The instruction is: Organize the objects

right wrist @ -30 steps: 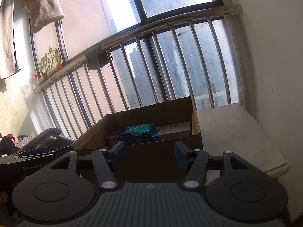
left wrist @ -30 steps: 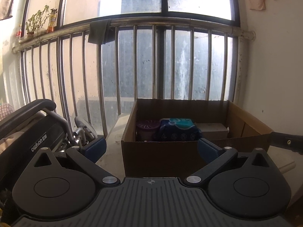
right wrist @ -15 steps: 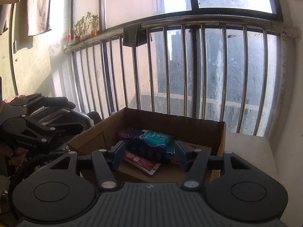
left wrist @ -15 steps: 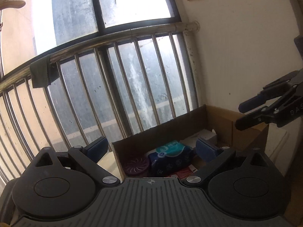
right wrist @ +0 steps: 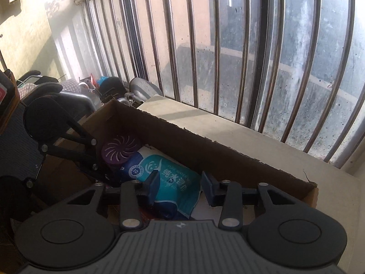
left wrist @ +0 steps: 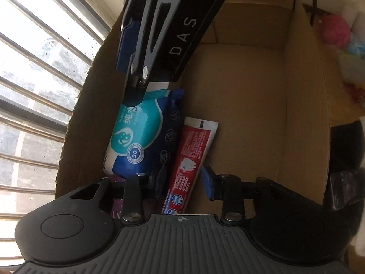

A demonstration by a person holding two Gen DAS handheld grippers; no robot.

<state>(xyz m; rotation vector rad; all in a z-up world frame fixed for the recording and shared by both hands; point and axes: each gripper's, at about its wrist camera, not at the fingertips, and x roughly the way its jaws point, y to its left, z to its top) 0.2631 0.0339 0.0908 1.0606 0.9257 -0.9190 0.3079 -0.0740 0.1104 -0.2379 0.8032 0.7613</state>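
A cardboard box [left wrist: 296, 91] holds a blue and teal wet-wipes pack [left wrist: 146, 137], a red toothpaste tube [left wrist: 191, 157] beside it and a purple round air freshener [right wrist: 121, 150]. My left gripper [left wrist: 185, 181] points down into the box. Its jaws are closing with the toothpaste tube between them, and a gap still shows at the right pad. My right gripper [right wrist: 180, 188] straddles the end of the wipes pack [right wrist: 173, 180], also closing, and I cannot see the pads press it. In the left wrist view the right gripper [left wrist: 131, 77] reaches in from above.
The box [right wrist: 205, 143] stands on a pale table [right wrist: 251, 141] by a barred window [right wrist: 228, 57]. Wheelchair parts and clutter [right wrist: 75, 96] crowd the left. Pink and white bags [left wrist: 335, 29] lie beyond the box. The right half of the box floor [left wrist: 246, 114] is bare.
Both grippers swung from facing the window railing to pointing down into the box. Both pairs of jaws narrowed, the left a lot, and now bracket the toothpaste tube and the wipes pack.
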